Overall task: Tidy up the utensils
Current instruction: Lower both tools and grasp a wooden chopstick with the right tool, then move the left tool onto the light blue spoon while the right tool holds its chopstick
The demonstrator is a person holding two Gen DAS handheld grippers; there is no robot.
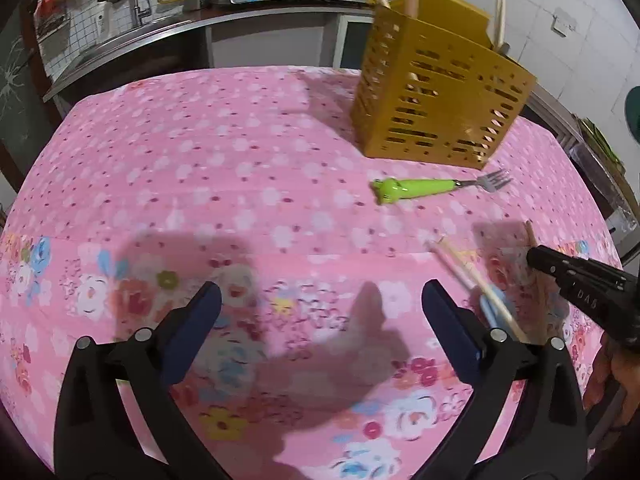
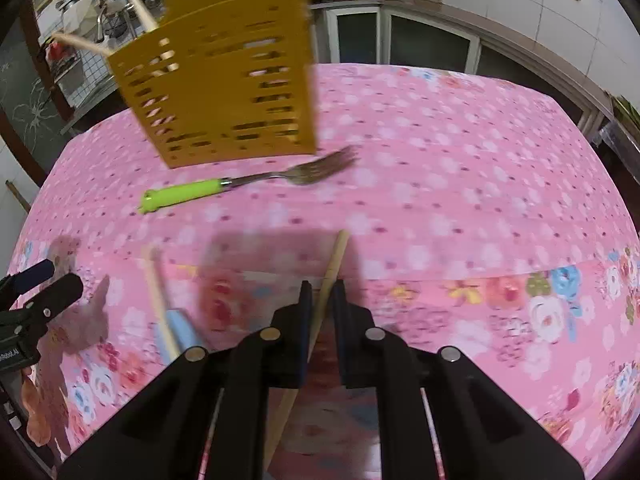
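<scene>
A pink floral cloth (image 1: 240,168) covers the whole counter (image 2: 460,168), and on it, toward the far side, stands a yellow slotted caddy (image 1: 436,92) with a few wooden sticks (image 1: 498,20) poking up out of its top. Just in front of the caddy lies a fork (image 2: 248,184) with a green handle, flat on the cloth, its tines pointing toward the right and its handle end toward the left; it sits near the caddy's base, though whether they touch is hard to tell. Closer in, the left tool (image 1: 320,320) hangs over the cloth with its blue-padded jaws spread wide and nothing between them. The right tool (image 2: 322,300) is beside it on the right, its jaws pressed in on a single chopstick (image 2: 336,260), which runs forward between the pads with its far end out ahead of the tips and its near end passing back under the tool body. Between the two tools a second chopstick (image 2: 158,296) lies on the cloth at a slant, and right against it is a small pale blue object (image 2: 180,328), too blurred to make out what it is.
</scene>
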